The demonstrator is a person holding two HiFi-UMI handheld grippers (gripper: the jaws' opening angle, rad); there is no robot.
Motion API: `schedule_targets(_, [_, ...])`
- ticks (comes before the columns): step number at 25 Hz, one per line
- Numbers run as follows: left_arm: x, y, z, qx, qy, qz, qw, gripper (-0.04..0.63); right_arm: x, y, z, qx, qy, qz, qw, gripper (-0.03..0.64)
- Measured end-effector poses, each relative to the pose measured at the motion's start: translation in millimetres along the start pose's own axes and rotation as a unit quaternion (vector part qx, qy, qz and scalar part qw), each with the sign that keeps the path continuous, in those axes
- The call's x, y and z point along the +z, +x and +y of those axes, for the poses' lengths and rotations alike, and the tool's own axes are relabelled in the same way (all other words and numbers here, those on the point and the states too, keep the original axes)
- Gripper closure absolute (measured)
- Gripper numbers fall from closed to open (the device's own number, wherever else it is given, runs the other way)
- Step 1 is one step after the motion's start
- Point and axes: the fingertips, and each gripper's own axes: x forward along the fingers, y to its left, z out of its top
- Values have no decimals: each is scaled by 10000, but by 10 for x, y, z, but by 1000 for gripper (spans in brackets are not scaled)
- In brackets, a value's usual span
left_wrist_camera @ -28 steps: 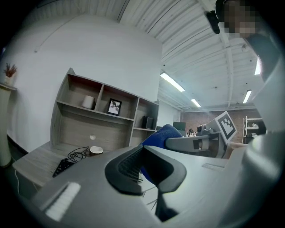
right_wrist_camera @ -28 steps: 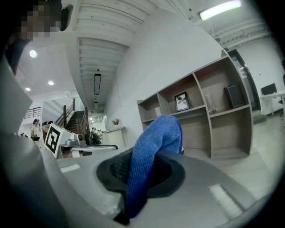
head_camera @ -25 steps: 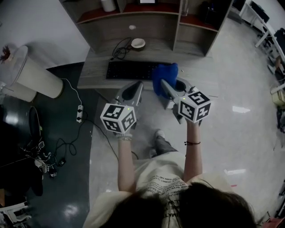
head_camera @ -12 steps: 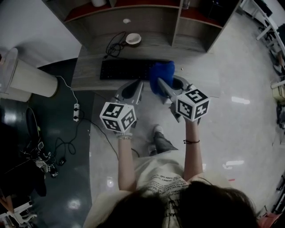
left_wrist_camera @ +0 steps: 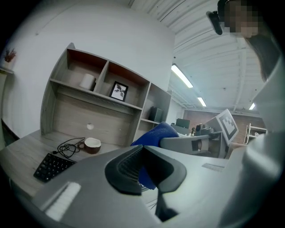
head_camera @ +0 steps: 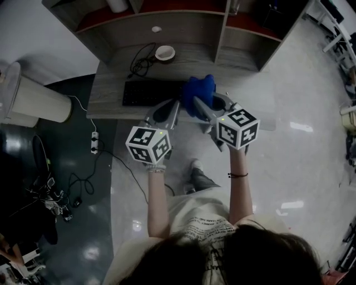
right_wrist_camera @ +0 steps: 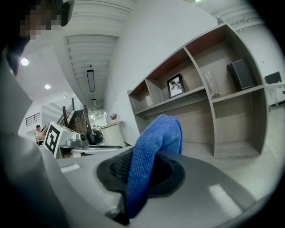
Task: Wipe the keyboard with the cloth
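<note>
Head view: I see the left hand-held gripper (head_camera: 168,107) and the right hand-held gripper (head_camera: 207,102) side by side at the front edge of the bench (head_camera: 109,92); the black keyboard (head_camera: 149,93) lies on the bench ahead of the left one; the blue cloth (head_camera: 199,90) sits bunched at the right one's tips, over the keyboard's right end; I cannot tell whether cloth and keys touch. A small bowl (head_camera: 165,53) and a coiled cable (head_camera: 142,62) lie further back, under the shelves (head_camera: 167,11).

Left gripper view: the jaws are pressed together at the tips with nothing pinched; the blue of the cloth shows beyond them, carried by the other tool; the keyboard lies low at the left, the bowl behind it; a framed picture (left_wrist_camera: 118,91) stands on a shelf.

Right gripper view: the jaws are clamped on the cloth, which rises in a fold between the pads and droops over their top; the open shelves stand behind, with the picture in one of them.
</note>
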Motion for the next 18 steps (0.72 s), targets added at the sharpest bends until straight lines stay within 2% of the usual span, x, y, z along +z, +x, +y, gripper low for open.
schedule_targets(12, [-42, 145, 175, 258, -100, 182, 9995, 592, 14, 269, -138, 284, 29, 211, 9994, 557])
schedule_targets(18, [-162, 250, 146, 134, -199, 331, 9992, 592, -35, 247, -248, 146, 104, 272, 9995, 557])
